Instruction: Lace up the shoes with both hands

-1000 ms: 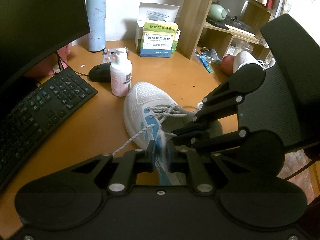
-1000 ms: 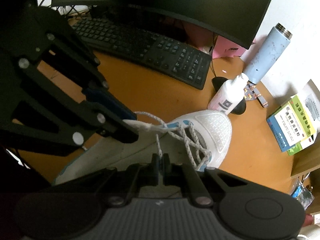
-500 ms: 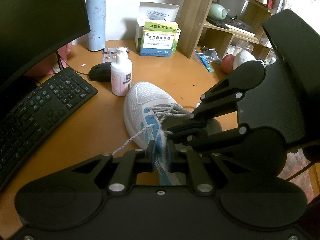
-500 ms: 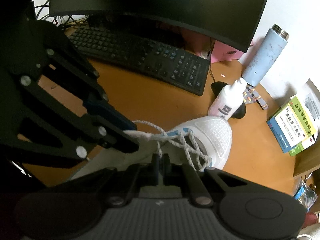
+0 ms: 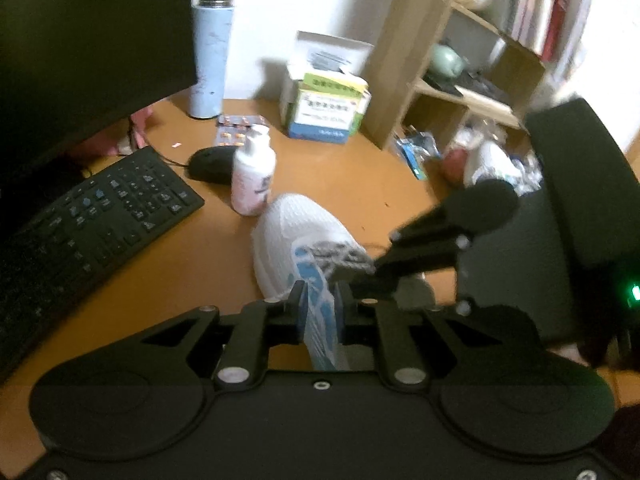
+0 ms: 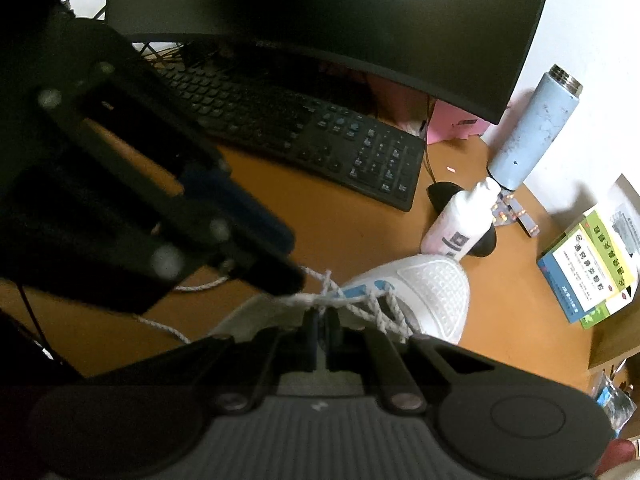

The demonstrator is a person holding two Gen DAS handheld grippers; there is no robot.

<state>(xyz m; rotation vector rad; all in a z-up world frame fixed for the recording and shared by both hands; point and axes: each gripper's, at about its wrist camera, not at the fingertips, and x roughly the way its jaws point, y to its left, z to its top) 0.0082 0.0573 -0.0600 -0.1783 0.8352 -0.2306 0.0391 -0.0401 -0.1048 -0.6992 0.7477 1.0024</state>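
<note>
The left gripper's [image 5: 318,300] fingers [image 5: 297,300] stand a little apart, and whether they pinch the lace cannot be told in that blurred view; in the right wrist view the left gripper [image 6: 298,280] has its tips at a strand of the speckled white lace [image 6: 320,300], which runs taut from them to the shoe. The right gripper [image 6: 319,322] has its fingers [image 6: 309,322] drawn nearly together just above the lace crossing, and a grip there cannot be confirmed. From the left: the black keyboard [image 5: 92,216] lies along the left side of the table [image 5: 168,264], under the monitor [image 5: 88,32], with a bare wooden stretch between keyboard and shoe. The white shoe [image 5: 296,232] with blue trim lies near the middle, toe pointing toward the far edge, its laced throat right at both sets of tips. Just beyond the toe stands a white bottle [image 5: 254,180], nearly touching it, with a black mouse [image 5: 212,164] behind and a pale blue flask [image 5: 210,56] by the wall. Further right sit medicine boxes [image 5: 328,112] and a wooden shelf [image 5: 420,80]; the table between boxes and shoe is bare. A loose lace end [image 6: 160,326] trails over the table on the left in the right wrist view.
</note>
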